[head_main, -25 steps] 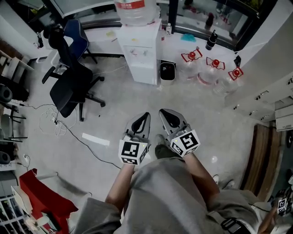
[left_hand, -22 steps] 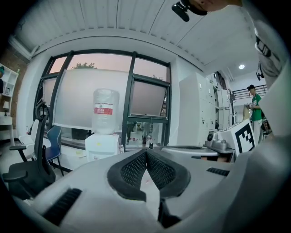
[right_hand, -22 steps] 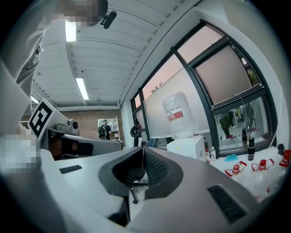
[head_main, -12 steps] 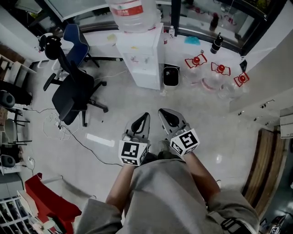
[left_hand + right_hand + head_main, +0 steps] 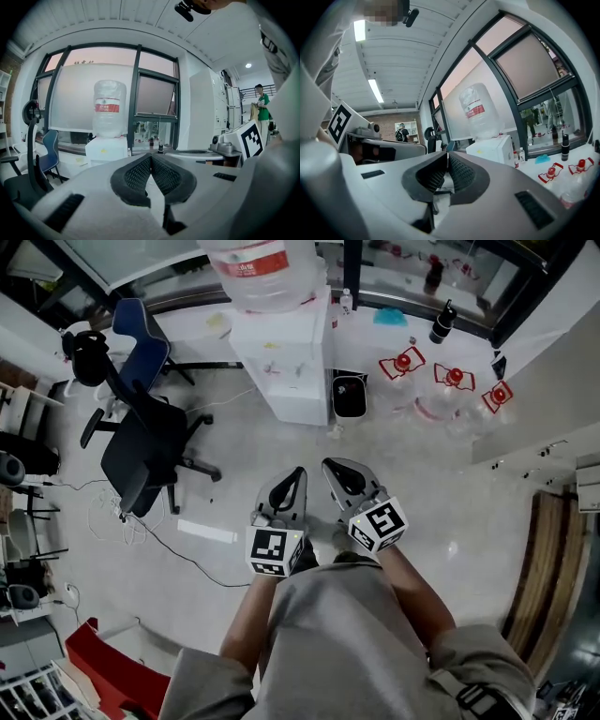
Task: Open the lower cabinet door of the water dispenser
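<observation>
The white water dispenser (image 5: 281, 362) stands by the window with a big clear bottle (image 5: 258, 273) on top; its lower cabinet front faces me and looks closed. In the left gripper view the water dispenser (image 5: 104, 147) shows far ahead, and in the right gripper view the water dispenser (image 5: 492, 147) too. My left gripper (image 5: 299, 472) and right gripper (image 5: 327, 465) are held side by side in front of the person's body, well short of the dispenser. Both are shut with nothing between the jaws, as the left gripper (image 5: 151, 157) and right gripper (image 5: 447, 154) show close up.
A black office chair (image 5: 141, 442) stands at the left, with cables (image 5: 122, 512) on the floor. A small black bin (image 5: 348, 393) sits right of the dispenser. Several empty water jugs with red caps (image 5: 450, 390) lie at the back right. A red box (image 5: 117, 676) is at the lower left.
The whole view has advanced toward the dispenser, which now sits closer. Both grippers keep the same pose, shut, in front of the body.
</observation>
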{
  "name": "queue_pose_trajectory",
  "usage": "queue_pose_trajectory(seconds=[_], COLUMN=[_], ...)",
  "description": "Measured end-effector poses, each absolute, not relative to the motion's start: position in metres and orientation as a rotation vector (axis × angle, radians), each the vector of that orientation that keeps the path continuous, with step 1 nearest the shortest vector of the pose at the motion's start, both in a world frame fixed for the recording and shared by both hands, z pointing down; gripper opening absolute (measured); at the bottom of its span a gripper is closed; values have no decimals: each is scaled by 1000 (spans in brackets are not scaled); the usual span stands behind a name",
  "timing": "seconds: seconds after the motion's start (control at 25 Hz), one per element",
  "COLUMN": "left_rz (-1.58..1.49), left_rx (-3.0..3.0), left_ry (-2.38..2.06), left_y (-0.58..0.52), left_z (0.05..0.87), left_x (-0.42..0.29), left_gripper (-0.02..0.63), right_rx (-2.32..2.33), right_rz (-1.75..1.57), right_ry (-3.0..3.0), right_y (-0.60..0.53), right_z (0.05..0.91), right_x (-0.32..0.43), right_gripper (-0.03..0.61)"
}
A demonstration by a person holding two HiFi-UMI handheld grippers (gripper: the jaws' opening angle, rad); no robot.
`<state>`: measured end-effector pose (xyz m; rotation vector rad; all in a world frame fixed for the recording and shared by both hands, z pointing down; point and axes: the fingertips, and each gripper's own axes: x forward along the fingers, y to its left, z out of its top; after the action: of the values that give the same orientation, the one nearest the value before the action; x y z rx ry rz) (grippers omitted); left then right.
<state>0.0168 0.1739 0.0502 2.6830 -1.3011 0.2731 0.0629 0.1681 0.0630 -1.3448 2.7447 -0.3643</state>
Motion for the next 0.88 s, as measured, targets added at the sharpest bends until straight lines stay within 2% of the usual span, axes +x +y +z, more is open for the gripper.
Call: queue_pose_trajectory(seconds=[0.56,0.88], left_rz=[346,426], left_rx=[2712,2689], left_ry=[-1035,-873], left_y=[44,-3], left_z=[93,136], left_x=[-39,-37], left_gripper=[8,9], right_rx=[-1623,-1777], right_rz=[-454,-510], right_ry=[2633,2562], right_y=[54,14], right_z=[112,151], right_x=[18,22], right_gripper=[11,12])
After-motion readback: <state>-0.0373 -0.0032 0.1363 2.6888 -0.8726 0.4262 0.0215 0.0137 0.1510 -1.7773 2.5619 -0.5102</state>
